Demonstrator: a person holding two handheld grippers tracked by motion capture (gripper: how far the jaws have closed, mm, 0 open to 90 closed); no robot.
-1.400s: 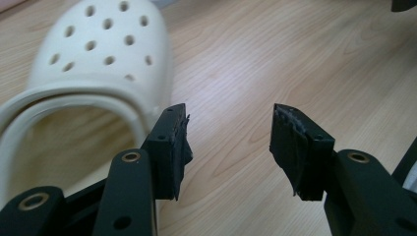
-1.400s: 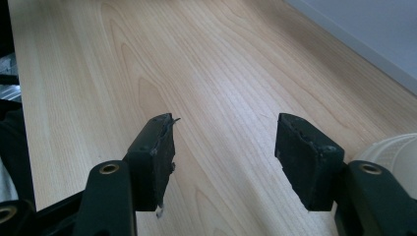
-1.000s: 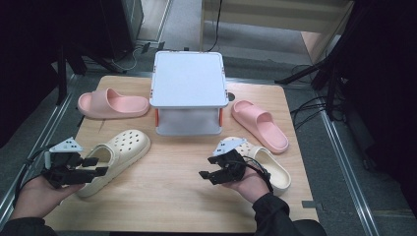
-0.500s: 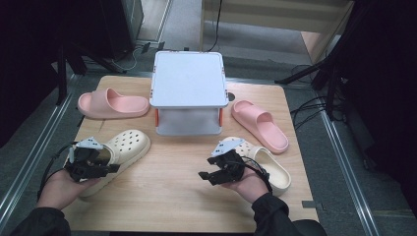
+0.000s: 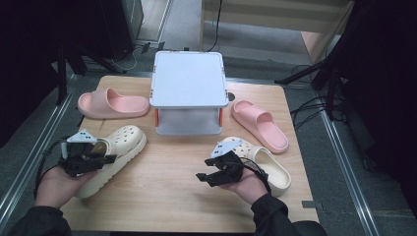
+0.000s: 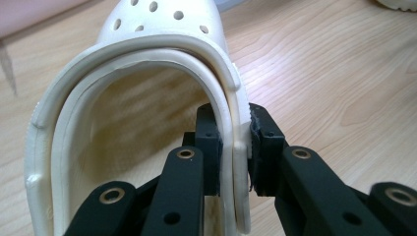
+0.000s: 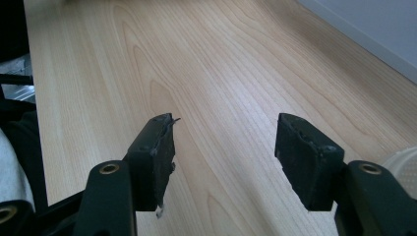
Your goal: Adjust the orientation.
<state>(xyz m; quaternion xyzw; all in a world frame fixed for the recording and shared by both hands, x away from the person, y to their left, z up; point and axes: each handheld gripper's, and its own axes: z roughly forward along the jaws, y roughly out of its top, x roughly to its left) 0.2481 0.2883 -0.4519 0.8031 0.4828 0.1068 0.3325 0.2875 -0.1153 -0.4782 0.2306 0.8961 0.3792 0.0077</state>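
Left gripper (image 6: 235,147): clenched on the side wall of the cream clog's heel opening, one matte black pad inside the rim, the other outside; the wall is pinched thin between them.
Gripped clog (image 6: 147,73): a cream foam clog with a smooth, rounded double rim and round holes punched across the toe; in the high view it (image 5: 115,152) is seen lying at the table's left front, toe pointed toward the box, sole ridged along the edge.
Right gripper (image 7: 226,157): released, jaws held wide apart with bare wood grain seen between them; the black pads are worn and frayed at the edges. In the high view it (image 5: 209,174) is held over the table's front, just beside the second clog.
Second cream clog (image 5: 260,162): same perforated foam shape, laid at the right front, partly covered by the right hand.
Pink slides: two smooth, one-piece moulded slides, one (image 5: 113,103) at the left rear, one (image 5: 260,125) to the right of the box.
Box (image 5: 188,93): a pale grey, flat-topped rectangular plastic case with orange clips, set at the table's rear centre.
Table (image 5: 167,196): light wood with a straight, fine grain.
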